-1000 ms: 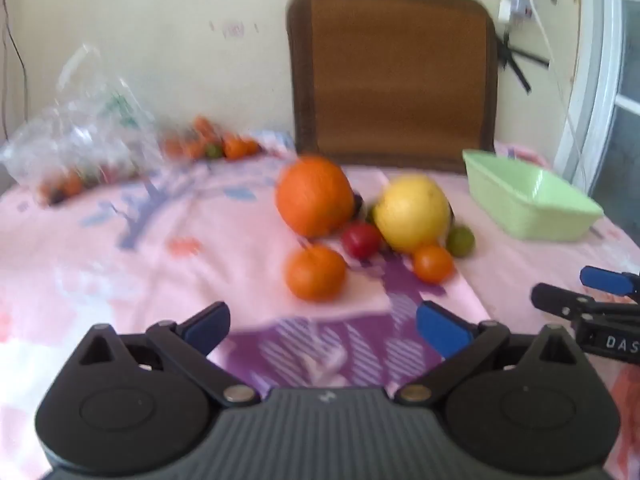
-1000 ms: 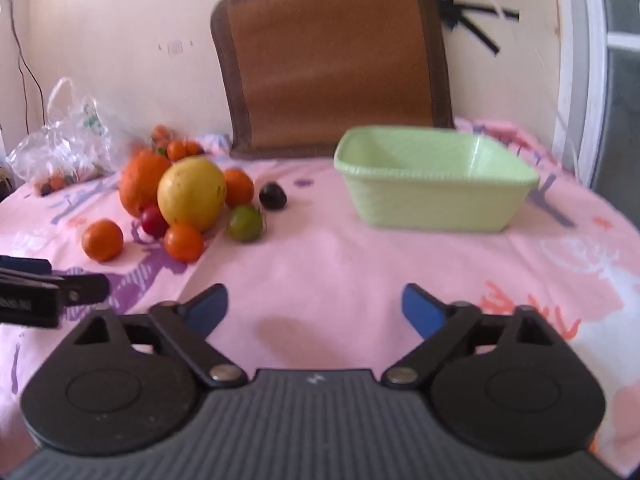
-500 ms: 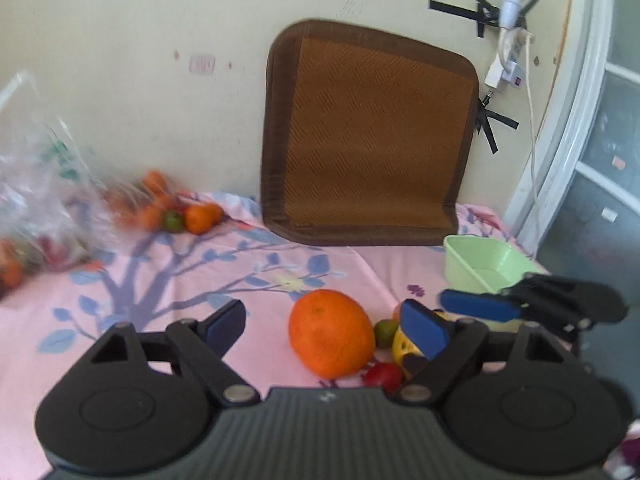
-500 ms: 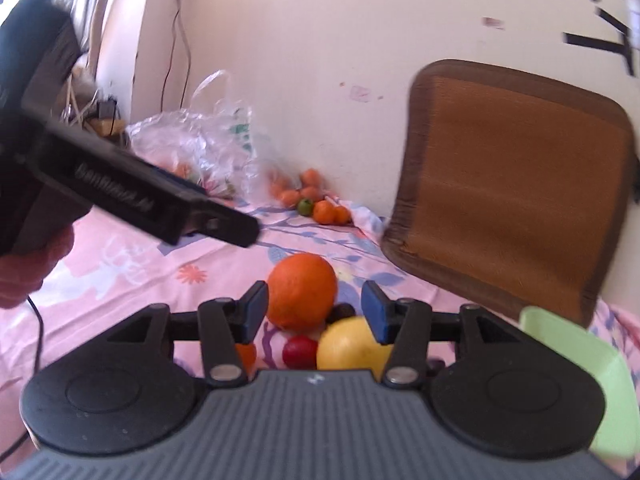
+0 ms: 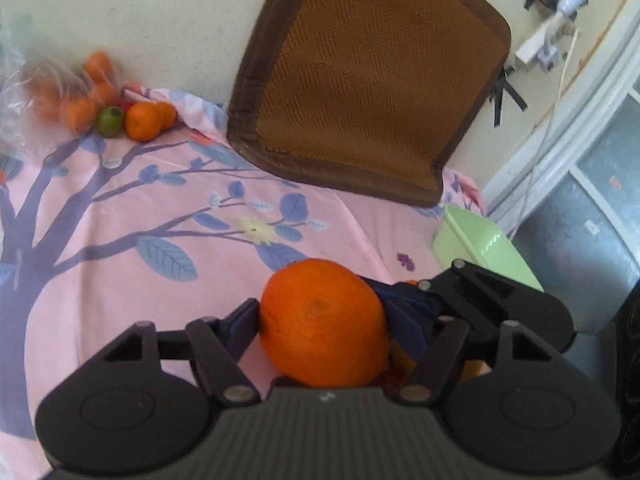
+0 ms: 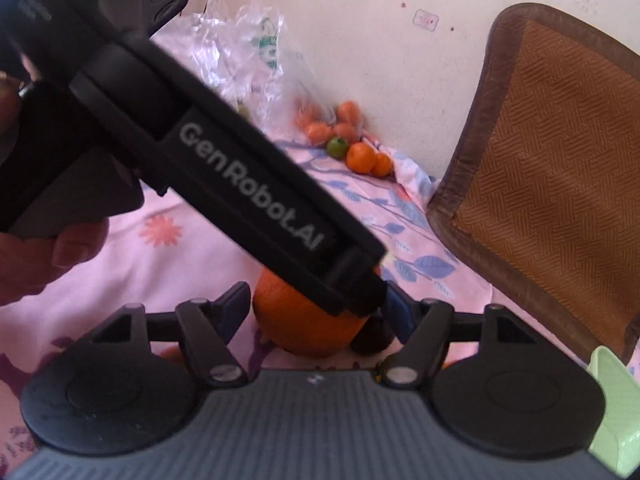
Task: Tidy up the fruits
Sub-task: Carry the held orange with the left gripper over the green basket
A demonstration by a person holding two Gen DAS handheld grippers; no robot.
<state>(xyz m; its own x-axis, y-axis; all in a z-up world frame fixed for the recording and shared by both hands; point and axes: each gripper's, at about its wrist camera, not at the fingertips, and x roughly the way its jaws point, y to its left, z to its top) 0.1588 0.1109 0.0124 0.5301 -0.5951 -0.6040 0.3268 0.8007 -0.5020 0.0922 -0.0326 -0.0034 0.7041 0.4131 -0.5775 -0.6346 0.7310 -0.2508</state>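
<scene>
Since half a second ago the left gripper (image 5: 320, 320) has closed its blue fingers (image 5: 242, 320) onto the large round orange (image 5: 322, 328), now clamped between them. The right gripper (image 6: 316, 308), half open and empty, flanks the same fruit. Transfer toward the pale green plastic tub (image 5: 480, 248), beyond the right finger, looks next.

A large orange (image 5: 322, 328) sits on the pink cloth; smaller oranges (image 5: 142, 121) and a green fruit (image 5: 109, 121) cluster by the wall.
</scene>
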